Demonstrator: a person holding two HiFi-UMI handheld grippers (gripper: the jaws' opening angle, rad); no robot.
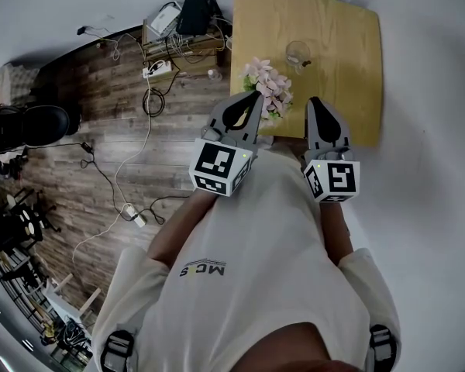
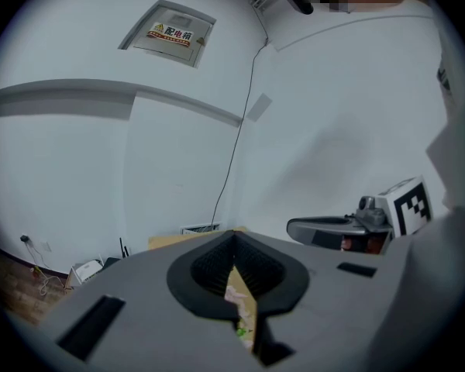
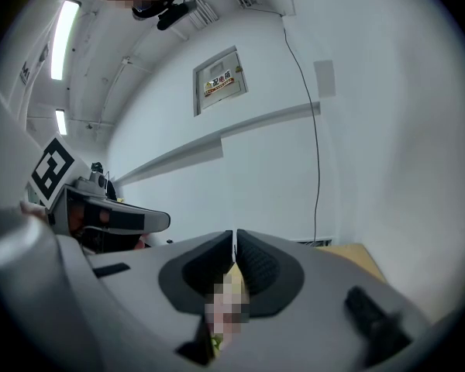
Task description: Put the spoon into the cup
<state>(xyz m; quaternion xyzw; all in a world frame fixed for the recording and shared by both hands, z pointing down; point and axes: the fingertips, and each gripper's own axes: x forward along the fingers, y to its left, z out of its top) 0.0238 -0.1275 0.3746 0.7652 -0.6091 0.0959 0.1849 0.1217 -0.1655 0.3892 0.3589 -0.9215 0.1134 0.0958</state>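
Your worktop (image 1: 349, 68) is a light wooden square, seen from above in the head view. On it you have a clear glass cup (image 1: 297, 51) near the middle and pink flowers (image 1: 268, 84) at its near left corner.

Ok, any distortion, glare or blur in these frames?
Head view: strong fisheye bend; the clear cup is faint on the table. Left gripper view: dark round vignette, even light, mosaic patch at top. Right gripper view: ceiling strip light blown out, mosaic patch under the shut jaws.
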